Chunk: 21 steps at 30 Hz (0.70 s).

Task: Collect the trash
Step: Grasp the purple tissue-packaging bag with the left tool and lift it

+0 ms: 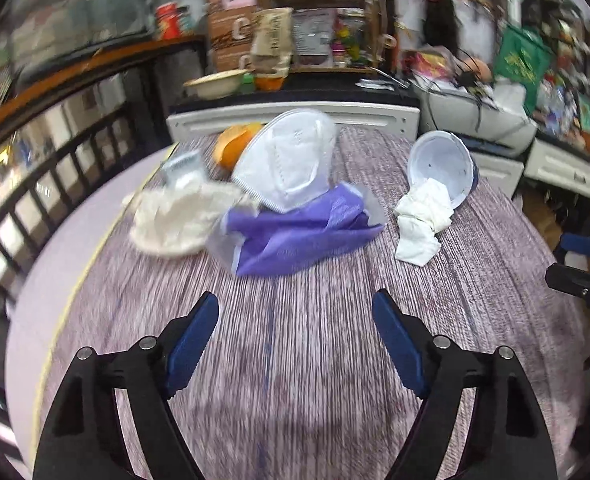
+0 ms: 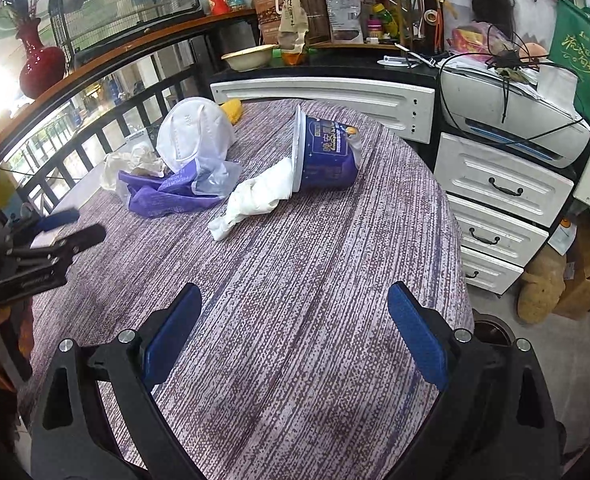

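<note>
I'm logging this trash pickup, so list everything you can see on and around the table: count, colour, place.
Face mask: one, white, far left of the table, leaning on the purple bag.
Plastic bag: one, purple, under the mask.
Crumpled wrapper: one, cream, left of the bag.
Cup: one, blue, on its side mid-table.
Tissue: one, white, spilling from the cup's mouth.
Orange item: one, behind the mask, unclear.
Table: one, purple-grey striped cloth.
Printer: one, white, on the white drawers.
Vase: one, red, left ledge.
Left gripper: open, empty.
Right gripper: open, empty.
</note>
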Available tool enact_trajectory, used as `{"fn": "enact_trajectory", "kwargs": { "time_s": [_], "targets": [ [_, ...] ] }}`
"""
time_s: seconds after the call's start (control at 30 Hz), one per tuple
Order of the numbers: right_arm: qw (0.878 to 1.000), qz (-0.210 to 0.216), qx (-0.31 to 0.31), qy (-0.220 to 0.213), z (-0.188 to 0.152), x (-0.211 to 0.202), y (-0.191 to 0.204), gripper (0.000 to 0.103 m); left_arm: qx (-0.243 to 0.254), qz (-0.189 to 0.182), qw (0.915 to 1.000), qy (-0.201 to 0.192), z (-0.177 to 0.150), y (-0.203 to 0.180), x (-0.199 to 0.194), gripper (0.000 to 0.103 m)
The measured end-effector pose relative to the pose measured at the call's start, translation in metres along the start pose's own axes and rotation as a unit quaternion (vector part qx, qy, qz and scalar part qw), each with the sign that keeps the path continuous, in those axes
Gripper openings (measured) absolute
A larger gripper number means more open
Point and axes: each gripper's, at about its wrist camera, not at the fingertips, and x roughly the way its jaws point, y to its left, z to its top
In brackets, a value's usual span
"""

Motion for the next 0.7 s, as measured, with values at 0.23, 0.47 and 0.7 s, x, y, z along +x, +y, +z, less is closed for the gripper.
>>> {"fn": "enact_trajectory", "kwargs": {
  "time_s": [0.23, 0.47, 0.7],
  "targets": [
    [1.0, -0.008, 0.004, 0.015, -0.003, 0.006, -0.005, 0.093, 0.125, 0.001, 0.9916, 0.031, 0.035, -0.026, 0.045, 0.075],
    [1.0, -0.014, 0.003, 0.022, -0.005, 0.006, -0.013, 0.093, 0.171, 0.014, 0.9819, 0.082, 0.038, -0.031, 0.091, 0.072],
    [1.0, -0.013, 0.002, 0.025, -0.005, 0.009, -0.013, 0.093, 0.154, 0.017, 0.9843, 0.085, 0.036, -0.029, 0.089, 0.043]
  ]
}}
